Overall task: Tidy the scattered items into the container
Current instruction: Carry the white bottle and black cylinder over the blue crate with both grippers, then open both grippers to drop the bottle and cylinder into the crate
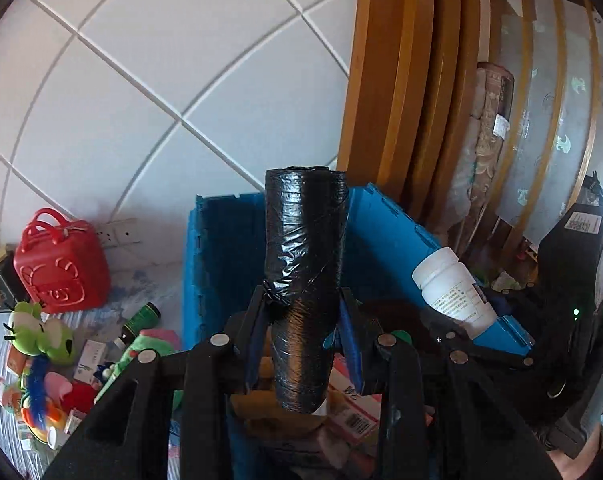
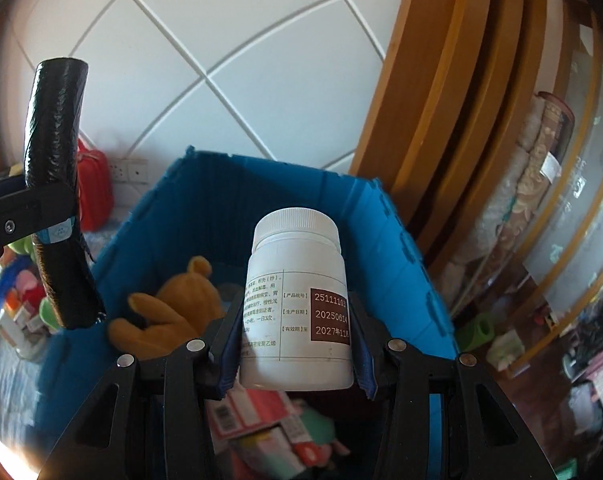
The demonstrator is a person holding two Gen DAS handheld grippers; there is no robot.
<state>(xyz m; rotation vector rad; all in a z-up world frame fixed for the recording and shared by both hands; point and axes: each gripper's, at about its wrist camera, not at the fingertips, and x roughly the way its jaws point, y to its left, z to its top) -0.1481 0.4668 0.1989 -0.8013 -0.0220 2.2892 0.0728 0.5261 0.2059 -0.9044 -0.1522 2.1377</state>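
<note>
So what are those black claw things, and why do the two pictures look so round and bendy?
Those claws are grabbing tools that a person holds, one in each hand. Each carries a small wide-eyed camera looking along its fingers, which bends the picture. One picture is from the left tool; it squeezes a roll of black plastic bags. The other is from the right tool; it squeezes a white pill bottle. Both are held above a blue crate with an orange plush toy and some boxes inside. More toys and a red case lie beside it.

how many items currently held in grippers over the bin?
2. A black bag roll in the left gripper; a white pill bottle in the right gripper, both above the blue crate.
</note>
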